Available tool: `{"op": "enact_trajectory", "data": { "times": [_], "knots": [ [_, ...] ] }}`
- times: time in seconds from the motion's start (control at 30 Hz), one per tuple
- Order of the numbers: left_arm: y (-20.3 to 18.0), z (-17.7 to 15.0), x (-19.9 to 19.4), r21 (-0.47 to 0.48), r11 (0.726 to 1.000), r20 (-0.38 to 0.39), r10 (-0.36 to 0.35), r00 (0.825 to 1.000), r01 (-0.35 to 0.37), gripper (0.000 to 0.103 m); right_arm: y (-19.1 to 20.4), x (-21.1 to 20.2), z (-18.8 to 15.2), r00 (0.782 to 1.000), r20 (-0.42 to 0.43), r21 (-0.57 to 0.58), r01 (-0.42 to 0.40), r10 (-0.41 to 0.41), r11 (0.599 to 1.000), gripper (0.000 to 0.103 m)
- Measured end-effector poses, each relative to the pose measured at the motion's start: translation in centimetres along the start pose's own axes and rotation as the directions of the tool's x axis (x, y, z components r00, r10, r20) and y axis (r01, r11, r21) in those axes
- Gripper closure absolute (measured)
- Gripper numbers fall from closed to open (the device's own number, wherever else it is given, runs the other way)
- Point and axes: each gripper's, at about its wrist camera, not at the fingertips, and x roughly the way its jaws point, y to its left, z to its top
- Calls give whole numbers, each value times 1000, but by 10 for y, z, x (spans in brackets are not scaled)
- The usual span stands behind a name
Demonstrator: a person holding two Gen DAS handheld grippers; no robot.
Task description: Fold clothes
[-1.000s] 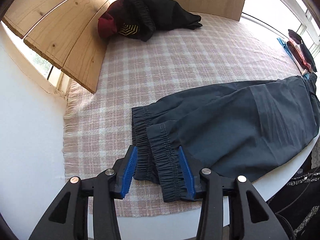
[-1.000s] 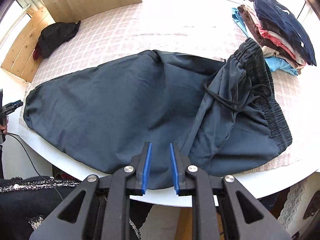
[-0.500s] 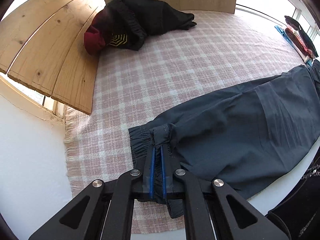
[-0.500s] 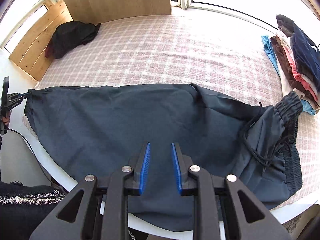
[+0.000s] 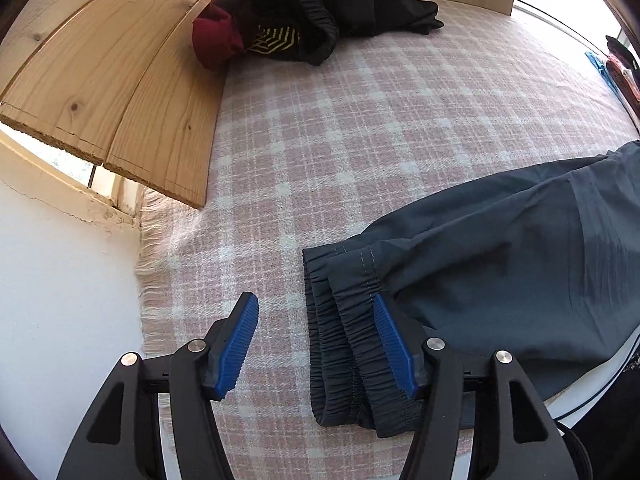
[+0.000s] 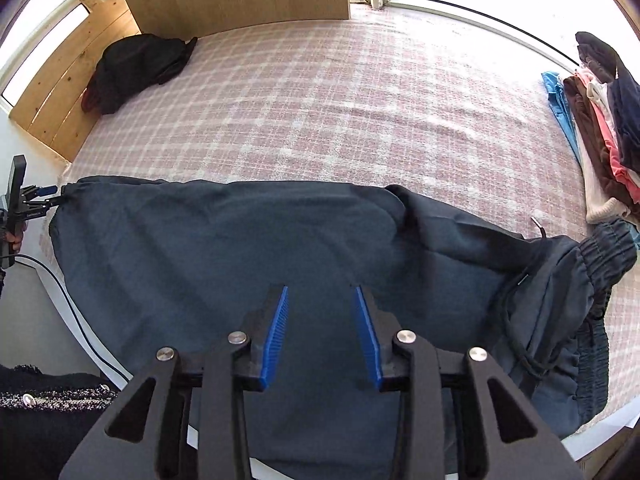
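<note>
**A:** So what am I looking at here? The dark grey trousers (image 6: 248, 248) are lying stretched lengthwise along the near edge of the worktop (image 6: 360, 120), on that pink checked blanket (image 5: 360, 128), with the near side hanging a bit over the rim.

**B:** Yep. The left hand-held gripper (image 5: 316, 340) has just been opening, and its pads are standing apart with the stacked elastic cuffs (image 5: 352, 344) lying between them, not pinched. The right-side pad looks like it's just beside or brushing the cuff, can't tell which. The right hand-held gripper (image 6: 322, 332) has been opening too, jaws apart over the middle of the legs, nothing clamped.

**A:** How's that fabric going to behave?

**B:** I'm guessing thin, light and floppy, the kind that's creasing and sliding easily. It's draping flat with soft wrinkles, so no stiffness to lean on. Two layers are probably slipping against each other if you're only nipping the top one.

**A:** So where are you grabbing?

**B:** I'd be going for the gathered bits: the cuffs on the left end and the elastic waistband (image 6: 604, 252) on the right end. Thicker, ribbed, less slippery. Watch the drawstring (image 6: 516, 320), it's dangling loose and could be snagging. Also keep clear of the folded pile (image 6: 600, 132) sitting just beside the waistband.
</note>
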Motion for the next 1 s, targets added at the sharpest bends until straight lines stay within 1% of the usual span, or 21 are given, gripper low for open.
{"op": "enact_trajectory", "data": {
  "times": [0.07,0.13,0.17,0.2,0.23,0.3,0.33,0.37,0.4,0.43,0.47,0.53,0.6,0.63,0.67,0.7,0.73,0.8,0.87,0.9,1.0],
  "knots": [
    [-9,6,12,26,1000,-22,-6,1000,7,40,-3,2,1,1000,2,17,3,-3,1000,69],
    [-18,11,20,35,999,-34,-39,999,40,41,-5,4,2,1000,4,28,8,-9,1000,69],
    [-22,13,20,27,999,-19,-45,999,46,48,-5,5,2,1000,3,30,13,-13,999,69],
    [-25,14,19,18,999,-2,-50,999,50,72,-5,7,3,1000,3,34,15,-15,999,69],
    [-28,15,17,25,999,2,-36,999,36,75,-6,9,3,1000,2,38,18,-18,999,69],
    [-34,16,13,42,999,8,-4,1000,3,77,-6,12,4,1000,2,50,10,-11,999,69],
    [-33,16,9,56,998,5,26,1000,-26,78,-6,12,5,1000,4,55,8,-9,998,69],
    [-32,15,5,71,996,2,56,998,-56,87,-5,12,5,1000,8,57,8,-9,998,69],
    [-26,14,-2,74,992,4,99,995,-99,94,-5,11,5,1000,14,59,5,-6,998,69],
    [-14,12,-9,54,989,7,141,990,-141,94,-5,10,5,1000,18,61,-1,0,998,69],
    [2,10,-18,11,985,14,174,985,-174,94,-4,9,5,1000,21,64,-8,6,998,69],
    [33,7,-35,-75,977,32,201,979,-199,94,-3,11,6,1000,22,75,-14,12,997,69],
    [37,3,-39,-84,981,25,176,984,-173,89,-7,10,2,1000,20,91,-5,4,996,69],
    [38,1,-40,-87,983,21,162,987,-160,80,-10,10,-1,1000,19,99,5,-6,995,69],
    [29,2,-36,-52,984,9,172,985,-171,67,-16,6,-5,999,22,111,22,-24,994,69],
    [17,0,-35,-6,982,9,188,982,-188,57,-24,0,-10,998,36,133,41,-46,990,69],
    [6,-2,-33,40,978,11,204,979,-205,54,-34,-7,-15,996,56,163,56,-66,985,69],
    [-10,-3,-33,83,967,21,241,970,-241,54,-64,-28,-27,987,102,255,92,-121,963,69],
    [-20,-3,-37,74,970,38,231,972,-233,54,-100,-46,-41,978,121,356,118,-171,927,69],
    [-24,-2,-43,73,971,50,223,974,-226,54,-115,-51,-47,974,117,385,136,-194,913,69],
    [-47,3,-67,106,971,107,205,973,-216,54,-154,-55,-58,964,76,409,202,-254,890,64]
  ]
}}
